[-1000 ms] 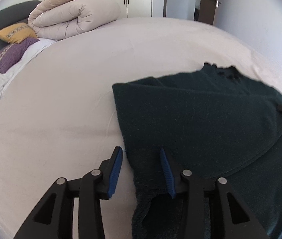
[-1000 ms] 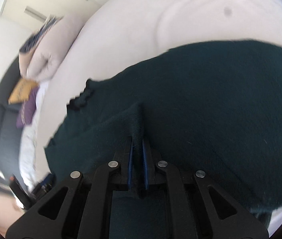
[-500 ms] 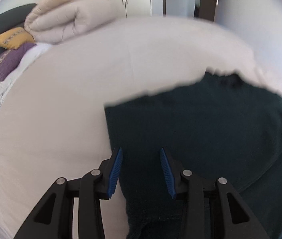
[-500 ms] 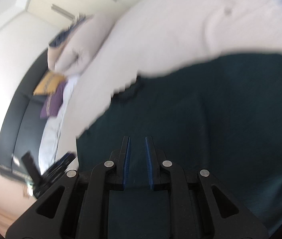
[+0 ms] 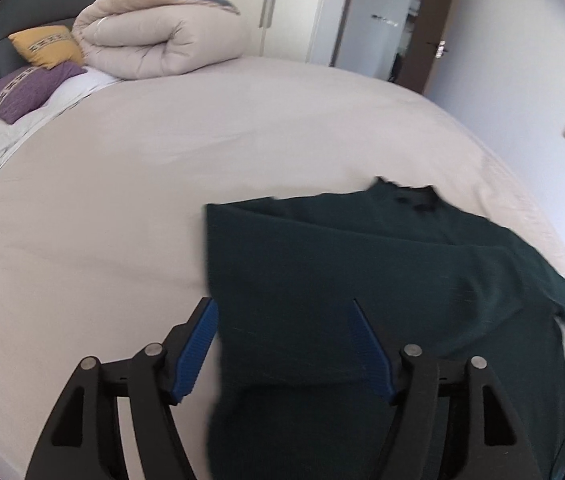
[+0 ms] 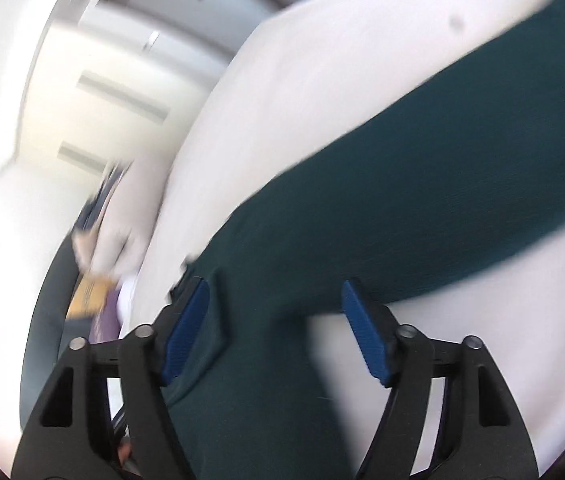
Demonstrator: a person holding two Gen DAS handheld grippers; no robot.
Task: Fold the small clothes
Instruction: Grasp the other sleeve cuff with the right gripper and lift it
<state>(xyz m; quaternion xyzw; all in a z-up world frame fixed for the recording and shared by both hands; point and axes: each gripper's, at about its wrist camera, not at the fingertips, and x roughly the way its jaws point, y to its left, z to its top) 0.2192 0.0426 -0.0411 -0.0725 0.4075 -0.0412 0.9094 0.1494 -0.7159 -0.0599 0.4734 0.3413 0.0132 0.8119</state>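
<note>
A dark green sweater [image 5: 382, 280] lies on the pale bed sheet [image 5: 122, 208], its left side folded over and its neck at the far edge. My left gripper [image 5: 282, 312] hovers over the sweater's near left edge; its jaws are opening and the blue pads press on nothing. In the blurred right wrist view a long band of the green sweater [image 6: 422, 184] runs across the sheet. My right gripper [image 6: 274, 292] is above it, jaws opening wide, with cloth below them but none pinched.
A rolled beige duvet [image 5: 158, 40] sits at the head of the bed, beside a yellow cushion [image 5: 46, 46] and a purple cushion [image 5: 26, 88]. Wardrobe doors [image 5: 290, 4] and an open doorway [image 5: 382, 24] stand behind the bed. White sheet [image 6: 462, 380] spreads right of the sweater.
Both grippers opened. The right one let go of the pinched sweater fold and swung fast sideways, rolling its view. The left one rose a little over the folded edge.
</note>
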